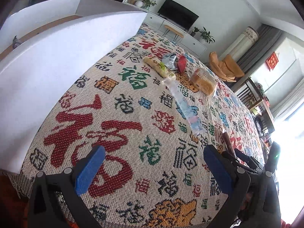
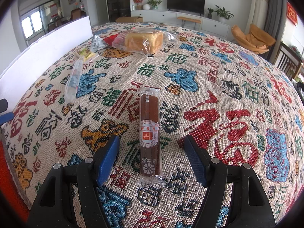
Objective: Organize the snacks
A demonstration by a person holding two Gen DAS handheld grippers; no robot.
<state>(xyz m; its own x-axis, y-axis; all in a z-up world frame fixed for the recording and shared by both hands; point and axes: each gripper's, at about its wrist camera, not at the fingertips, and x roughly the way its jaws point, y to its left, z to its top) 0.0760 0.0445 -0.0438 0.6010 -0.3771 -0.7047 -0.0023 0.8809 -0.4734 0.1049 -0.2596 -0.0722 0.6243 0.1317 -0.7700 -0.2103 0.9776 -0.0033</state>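
Between the spread blue fingers [image 2: 106, 159] of the right gripper [image 2: 152, 159] lay the brown fruit bar [image 2: 149, 133], untouched, long axis along the fingers. Far nearer than the left gripper [image 1: 153, 169], likewise spread and empty.

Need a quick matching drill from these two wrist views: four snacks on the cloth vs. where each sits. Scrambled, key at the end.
Things:
1. brown fruit bar
2. bread loaf in clear wrap
3. long clear blue-printed packet
4. yellow-green wafer pack

Places:
A. far end, beside a red packet
B. between the open jaws of the right gripper
C. by the white box, just before the silver packet
D. lying lengthwise, mid-cloth, left of the bar

Pairs: 1-B, 2-A, 3-D, 4-C
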